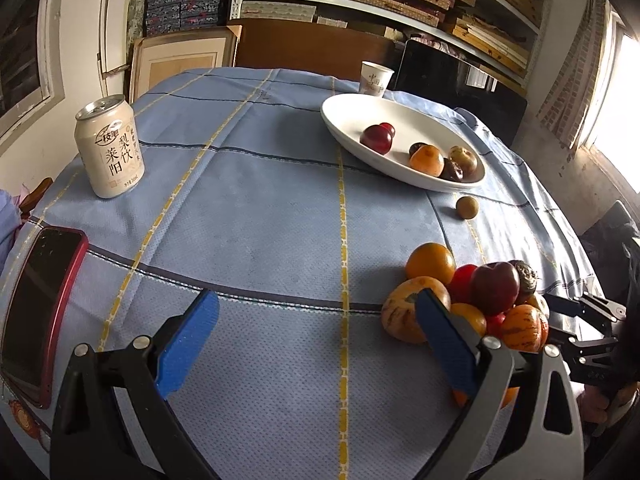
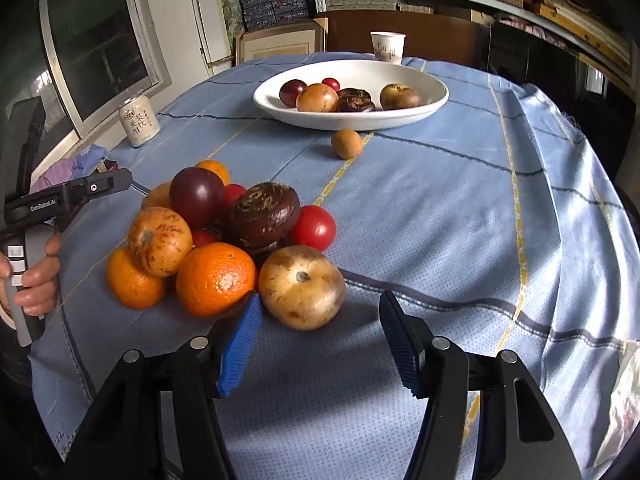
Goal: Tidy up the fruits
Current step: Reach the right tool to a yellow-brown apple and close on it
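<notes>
Fruit pile near, dish far, one loose fruit between them.

In the right wrist view the fruit pile (image 2: 224, 240) lies on the tablecloth (image 2: 440, 240) at near left, just beyond the right gripper (image 2: 320, 320). The dish (image 2: 420, 108) stands far behind it and holds several fruits. The single fruit (image 2: 346, 143) lies just before the dish. The can (image 2: 139, 121) stands far left, the paper cup (image 2: 387, 47) behind the dish.
</notes>
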